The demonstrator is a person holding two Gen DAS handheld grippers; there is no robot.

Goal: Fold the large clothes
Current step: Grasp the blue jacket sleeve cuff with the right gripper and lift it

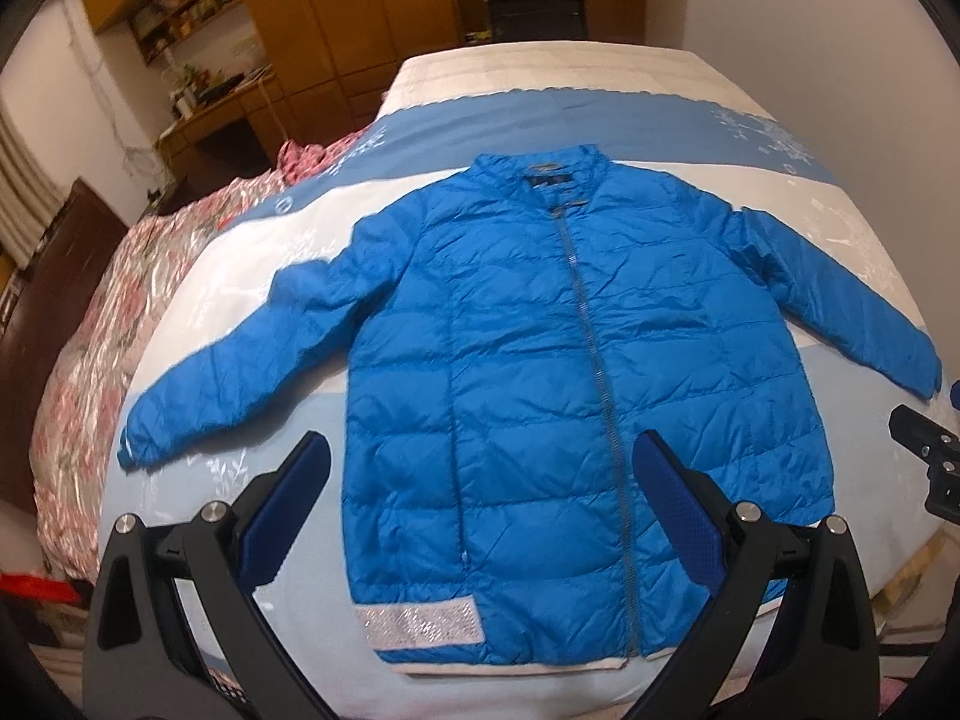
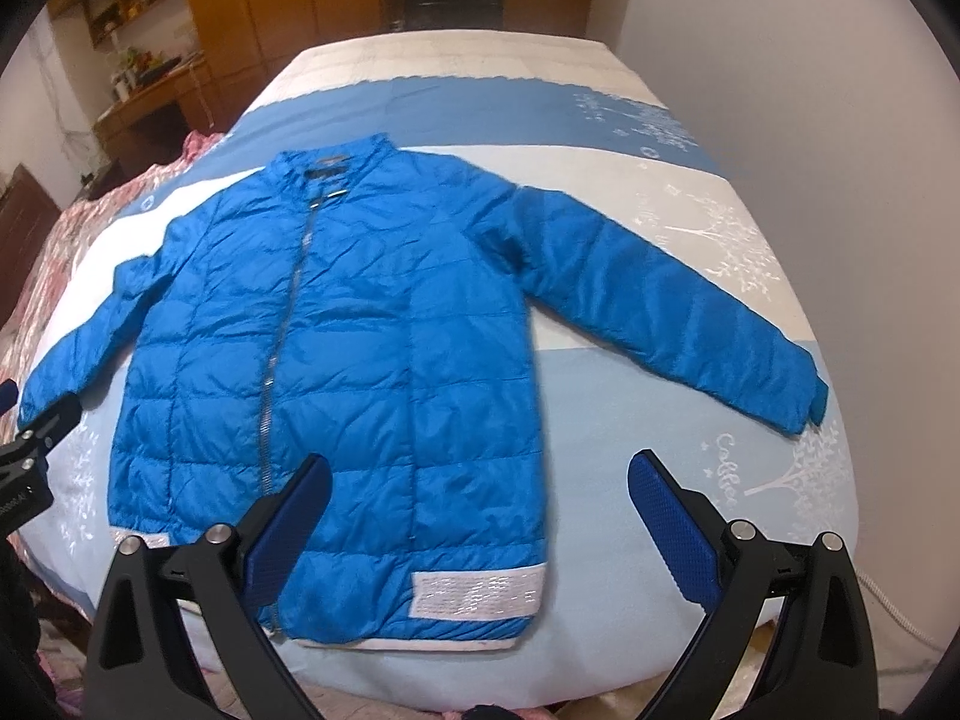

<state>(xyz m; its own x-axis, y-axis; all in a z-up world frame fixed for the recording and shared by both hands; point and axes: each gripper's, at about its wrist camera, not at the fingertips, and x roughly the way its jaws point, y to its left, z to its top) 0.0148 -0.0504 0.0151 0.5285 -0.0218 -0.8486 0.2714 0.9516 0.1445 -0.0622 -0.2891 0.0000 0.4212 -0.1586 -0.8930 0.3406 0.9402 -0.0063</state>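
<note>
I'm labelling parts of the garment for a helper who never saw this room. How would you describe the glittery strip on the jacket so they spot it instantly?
Start at the bed with the blue-and-white striped cover, where a bright blue quilted puffer jacket lies flat, zipped, sleeves spread. Follow the jacket down to its near hem. There a silvery white sequinned band runs along the bottom, the only sparkling patch on otherwise plain blue fabric.

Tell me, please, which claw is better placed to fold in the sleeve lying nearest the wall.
The right claw, probably. It hangs open above the hem, and that sleeve stretches out just ahead of it. The left claw, also open, faces the jacket's other side.
</note>
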